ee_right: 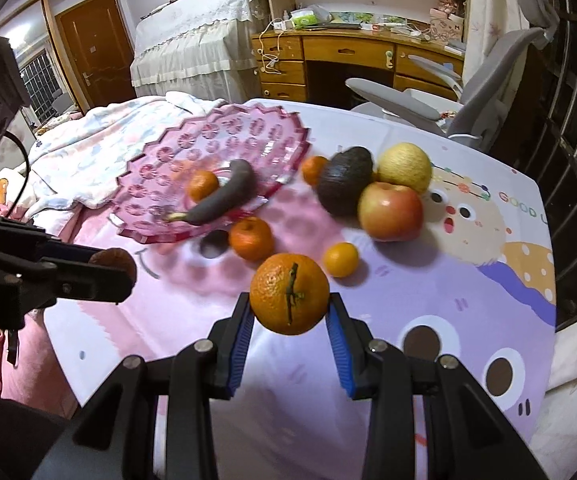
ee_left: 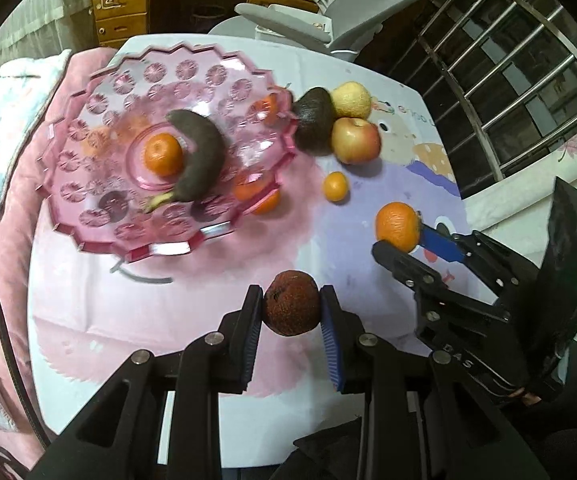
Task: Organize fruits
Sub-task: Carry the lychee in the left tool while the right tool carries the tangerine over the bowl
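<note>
My left gripper (ee_left: pixel 291 296) is shut on a rough brown-red fruit (ee_left: pixel 291 310) and holds it above the table's near side. In the right wrist view it enters from the left edge. To its right, my right gripper (ee_right: pixel 289 302) is shut on an orange (ee_right: pixel 289 293) with a stem, also off the cloth. A pink glass plate (ee_left: pixel 100 242) holds a dark banana (ee_left: pixel 202 160) and an orange (ee_left: pixel 163 154). Right of the plate lie an avocado (ee_right: pixel 344 186), a pear (ee_right: pixel 404 167), an apple (ee_right: pixel 390 210), a small orange (ee_right: pixel 341 259) and two more oranges (ee_right: pixel 251 238).
The table (ee_right: pixel 448 280) wears a pink and purple cartoon cloth. A bed with pink and white blankets (ee_right: pixel 100 152) adjoins its left side. A grey chair (ee_right: pixel 400 100) and a wooden desk (ee_right: pixel 348 52) stand beyond the far edge. Metal window bars (ee_left: pixel 508 80) run along the right.
</note>
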The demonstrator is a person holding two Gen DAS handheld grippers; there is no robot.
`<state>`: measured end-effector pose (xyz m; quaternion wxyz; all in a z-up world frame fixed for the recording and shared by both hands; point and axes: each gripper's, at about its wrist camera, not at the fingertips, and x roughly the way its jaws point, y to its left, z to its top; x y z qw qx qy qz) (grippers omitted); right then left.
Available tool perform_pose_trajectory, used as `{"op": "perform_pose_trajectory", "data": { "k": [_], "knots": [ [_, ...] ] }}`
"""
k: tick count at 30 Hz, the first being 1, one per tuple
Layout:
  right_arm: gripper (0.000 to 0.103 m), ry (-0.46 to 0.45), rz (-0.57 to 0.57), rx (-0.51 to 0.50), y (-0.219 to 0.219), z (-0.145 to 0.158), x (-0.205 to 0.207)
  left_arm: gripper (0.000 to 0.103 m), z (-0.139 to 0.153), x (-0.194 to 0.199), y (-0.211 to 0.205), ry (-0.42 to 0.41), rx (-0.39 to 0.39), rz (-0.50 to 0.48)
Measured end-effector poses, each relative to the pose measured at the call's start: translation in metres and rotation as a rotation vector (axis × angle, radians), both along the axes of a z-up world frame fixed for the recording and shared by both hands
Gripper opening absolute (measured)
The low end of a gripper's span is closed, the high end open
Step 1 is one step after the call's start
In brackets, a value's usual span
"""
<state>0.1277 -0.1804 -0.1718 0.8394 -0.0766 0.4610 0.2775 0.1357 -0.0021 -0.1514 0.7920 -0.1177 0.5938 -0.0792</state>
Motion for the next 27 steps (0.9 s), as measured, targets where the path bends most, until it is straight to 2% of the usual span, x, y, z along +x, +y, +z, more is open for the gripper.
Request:
{"op": "perform_pose_trajectory", "data": {
  "k": [16, 27],
  "knots": [
    [0.037, -0.022, -0.027, 0.002, 0.094, 0.035, -0.027, 0.027, 0.021, 0.02, 0.096, -0.036, 0.022, -0.107],
    [0.037, -0.026, -0.133, 0.03, 0.149, 0.034, -0.022, 0.027, 0.016, 0.046, 0.141, -0.064, 0.048, -0.208]
  ]
}}
